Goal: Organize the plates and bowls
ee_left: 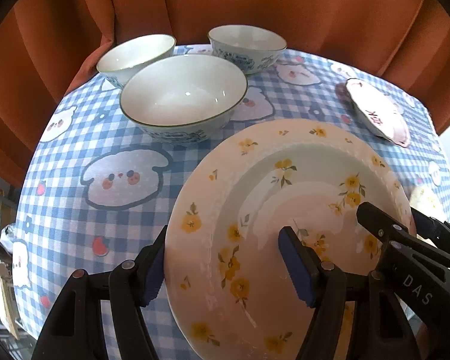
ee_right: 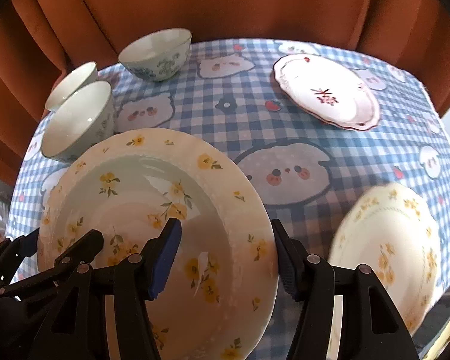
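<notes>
Both grippers, left (ee_left: 225, 265) and right (ee_right: 228, 258), half open, clamp opposite rims of the floral plate (ee_left: 285, 210) at the table's (ee_left: 75, 150) near edge; glazed, rigid, breakable, likely slippery, so hold rims.

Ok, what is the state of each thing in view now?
Flower plate: gripped at two opposite edges.
Left gripper: shut on flower plate.
Right gripper: shut on flower plate.
Near bowl: upright, empty.
Left bowl: upright, empty.
Far bowl: upright, empty.
Pink plate: lying flat, empty.
Second flower plate: lying flat, empty.
</notes>
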Available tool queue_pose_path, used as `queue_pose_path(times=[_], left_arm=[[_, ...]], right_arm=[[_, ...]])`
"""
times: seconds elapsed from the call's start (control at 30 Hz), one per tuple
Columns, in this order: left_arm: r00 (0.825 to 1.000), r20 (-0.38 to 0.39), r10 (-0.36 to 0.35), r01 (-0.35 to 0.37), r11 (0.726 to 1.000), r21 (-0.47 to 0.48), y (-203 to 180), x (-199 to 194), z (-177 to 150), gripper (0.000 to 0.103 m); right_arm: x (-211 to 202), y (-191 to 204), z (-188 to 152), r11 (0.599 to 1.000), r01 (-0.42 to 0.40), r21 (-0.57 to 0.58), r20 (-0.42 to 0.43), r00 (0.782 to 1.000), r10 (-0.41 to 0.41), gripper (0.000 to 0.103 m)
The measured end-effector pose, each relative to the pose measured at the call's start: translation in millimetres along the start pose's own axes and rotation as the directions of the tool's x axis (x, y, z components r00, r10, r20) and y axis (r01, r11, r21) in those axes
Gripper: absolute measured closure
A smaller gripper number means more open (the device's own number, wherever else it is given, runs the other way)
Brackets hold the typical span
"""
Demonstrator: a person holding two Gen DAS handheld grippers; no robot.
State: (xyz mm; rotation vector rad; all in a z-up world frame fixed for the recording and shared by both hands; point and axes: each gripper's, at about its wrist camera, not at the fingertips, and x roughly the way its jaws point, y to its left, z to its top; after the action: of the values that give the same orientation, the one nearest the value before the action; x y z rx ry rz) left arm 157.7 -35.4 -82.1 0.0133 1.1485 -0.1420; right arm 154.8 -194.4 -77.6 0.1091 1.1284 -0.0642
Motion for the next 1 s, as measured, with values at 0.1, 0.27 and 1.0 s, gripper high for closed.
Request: queue_pose_path(times=[0.1, 0.27, 1.0], left_arm=[[1.0, 0.014, -0.021, 0.021, 0.999, 0.024, 3, -12, -4, 0.032], [0.999, 0.038, -0.031, 0.028, 0.997, 0.073, 4, -25, -14, 0.032], [0.997, 0.074, 0.006, -0.007, 1.0, 0.009, -88, -47, -30, 0.032]], right_arm=[[-16, 4, -8, 0.999, 0.02, 0.027, 0.022, 1.0, -0.02, 0.04], [-35, 7, -23, 0.996, 0.033, 0.077, 0.053, 0.998, -0.038, 0.04], [-63, -76, -30, 0.999, -0.034, 0.028, 0.071, 0.997, 0.032, 0.04]])
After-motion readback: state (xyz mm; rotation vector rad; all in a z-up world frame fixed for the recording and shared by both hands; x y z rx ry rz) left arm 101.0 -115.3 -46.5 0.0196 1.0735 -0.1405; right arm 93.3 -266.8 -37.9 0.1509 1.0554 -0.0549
